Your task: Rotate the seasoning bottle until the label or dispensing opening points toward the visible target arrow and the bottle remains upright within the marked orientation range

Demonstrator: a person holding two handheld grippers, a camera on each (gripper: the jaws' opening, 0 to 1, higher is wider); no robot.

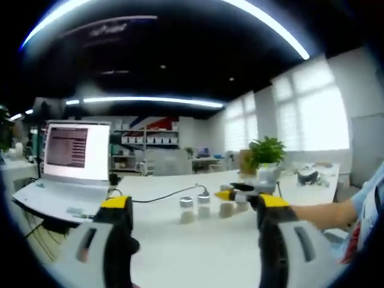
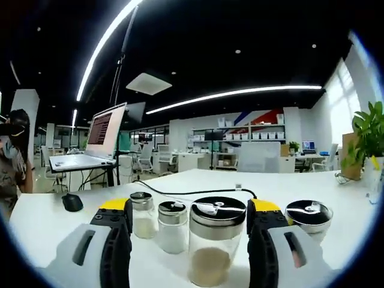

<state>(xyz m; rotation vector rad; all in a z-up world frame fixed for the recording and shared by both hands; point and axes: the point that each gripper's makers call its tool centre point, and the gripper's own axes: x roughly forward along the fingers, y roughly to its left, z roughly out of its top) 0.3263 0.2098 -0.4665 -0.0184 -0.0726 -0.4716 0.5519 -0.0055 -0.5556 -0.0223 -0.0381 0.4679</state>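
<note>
Right gripper view puts the seasoning bottle smack between the right gripper's open jaws, not clamped yet. Two small shakers sit just left of it, another jar just right, so I'd close gently and twist straight up-and-down to avoid bumping neighbours. No target arrow that I can spot. Left gripper hangs back, jaws open, holding nothing. Farther off, the table has plenty of room, with a laptop and plant near its edges.
</note>
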